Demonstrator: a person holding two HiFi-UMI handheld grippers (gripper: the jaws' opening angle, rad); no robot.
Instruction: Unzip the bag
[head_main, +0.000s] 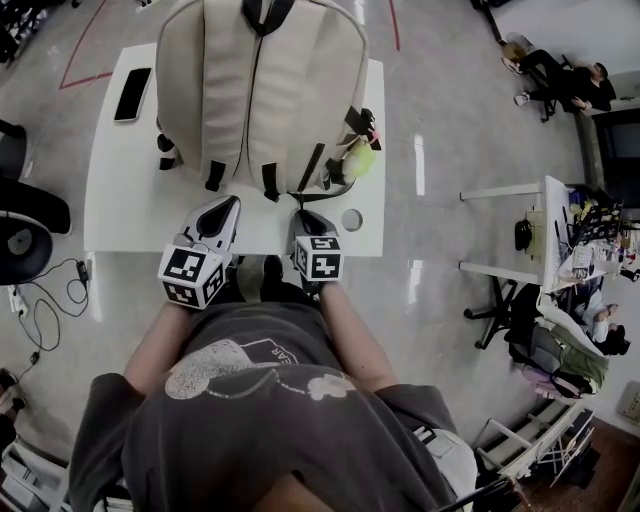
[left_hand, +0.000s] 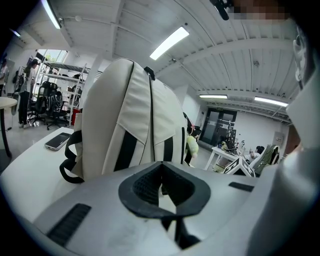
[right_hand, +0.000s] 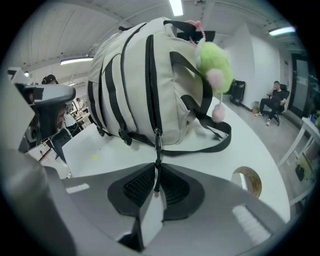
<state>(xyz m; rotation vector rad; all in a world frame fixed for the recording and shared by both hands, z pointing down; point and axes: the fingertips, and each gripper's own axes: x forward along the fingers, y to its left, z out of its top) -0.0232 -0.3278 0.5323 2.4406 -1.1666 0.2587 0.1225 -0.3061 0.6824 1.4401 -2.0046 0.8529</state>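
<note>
A beige backpack (head_main: 260, 90) with black zips and straps lies on the white table (head_main: 120, 200). It fills the left gripper view (left_hand: 130, 125) and the right gripper view (right_hand: 135, 85). My right gripper (head_main: 303, 213) is at the bag's near edge. In its own view the right gripper (right_hand: 157, 182) is shut on the black zipper pull (right_hand: 158, 150), which hangs from the slider at the low end of a long zip. My left gripper (head_main: 230, 205) sits just left of it, short of the bag. The left gripper (left_hand: 161, 180) has its pads together and holds nothing.
A green plush charm (head_main: 358, 158) hangs at the bag's right side (right_hand: 215, 65). A phone (head_main: 132, 93) lies on the table's far left. A small round disc (head_main: 351, 219) lies near the front right corner. Chairs, desks and seated people surround the table.
</note>
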